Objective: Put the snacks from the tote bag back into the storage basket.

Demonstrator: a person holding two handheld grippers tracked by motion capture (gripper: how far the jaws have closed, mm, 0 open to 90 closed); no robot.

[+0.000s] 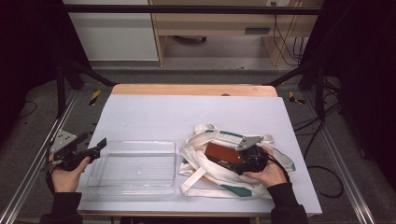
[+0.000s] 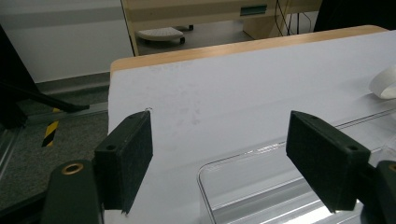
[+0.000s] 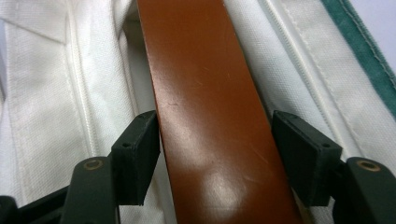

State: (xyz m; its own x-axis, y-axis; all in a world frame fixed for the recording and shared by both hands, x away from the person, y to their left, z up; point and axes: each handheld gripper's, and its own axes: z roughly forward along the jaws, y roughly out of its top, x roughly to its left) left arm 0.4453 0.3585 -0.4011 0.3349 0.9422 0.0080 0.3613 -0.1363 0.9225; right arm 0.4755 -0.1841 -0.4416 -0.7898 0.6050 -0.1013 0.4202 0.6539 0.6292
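Brown case [image 3: 212, 116] is seen between the jaws of the right gripper [image 3: 217, 154], lying in the mouth of the white tote bag [image 1: 212, 179] near the right front corner of the table [image 1: 154, 109]. In the right gripper view the left pad touches the case edge; a narrow gap is seen at the right pad, so no clamping is confirmed. The long axis of the case runs along the jaws, pointing toward the left rear in the high view. The left gripper [image 2: 219, 158] is held with jaws wide apart and empty over the left edge, beside the clear tray [image 1: 135, 186]. Open surface is left toward the rear edge.
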